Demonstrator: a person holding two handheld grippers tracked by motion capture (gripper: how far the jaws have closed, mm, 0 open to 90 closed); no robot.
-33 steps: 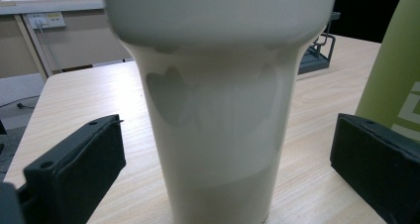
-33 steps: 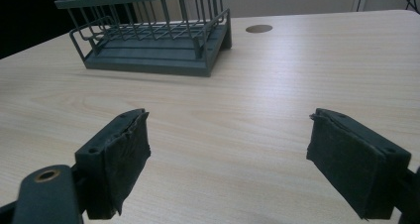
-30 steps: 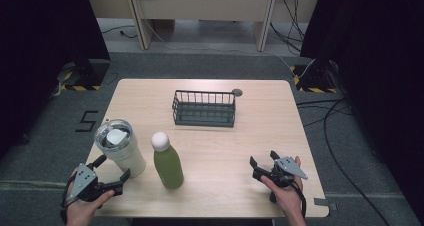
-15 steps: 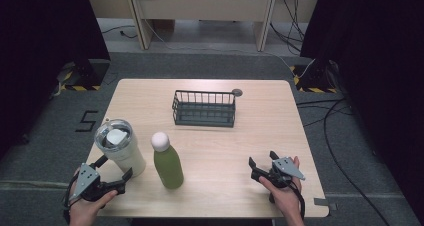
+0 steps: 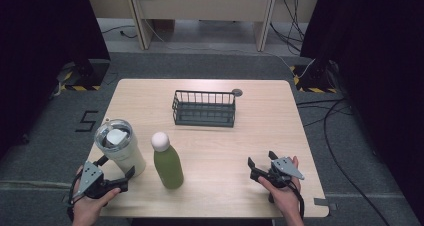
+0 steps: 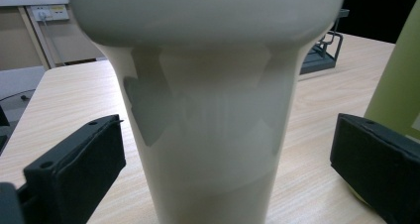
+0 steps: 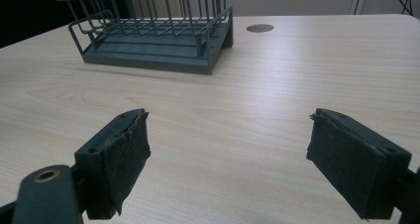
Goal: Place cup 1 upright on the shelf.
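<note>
A cream tumbler (image 5: 120,151) with a clear lid stands at the table's front left. My left gripper (image 5: 117,167) is open, its jaws on either side of the tumbler's narrow base. In the left gripper view the tumbler (image 6: 218,110) rises between the two pads with a gap on each side, so neither pad touches it. A green bottle (image 5: 167,162) with a white cap stands just right of the tumbler and shows at the edge as the green bottle (image 6: 396,80). My right gripper (image 5: 261,159) rests open near the front right, and nothing lies between the right gripper (image 7: 228,130) jaws.
A dark wire basket (image 5: 205,108) stands at the middle back of the wooden table (image 5: 260,131), seen ahead as the basket (image 7: 148,30). A round cable hole (image 7: 260,28) sits beside it. Bare tabletop stretches between the basket and my right gripper.
</note>
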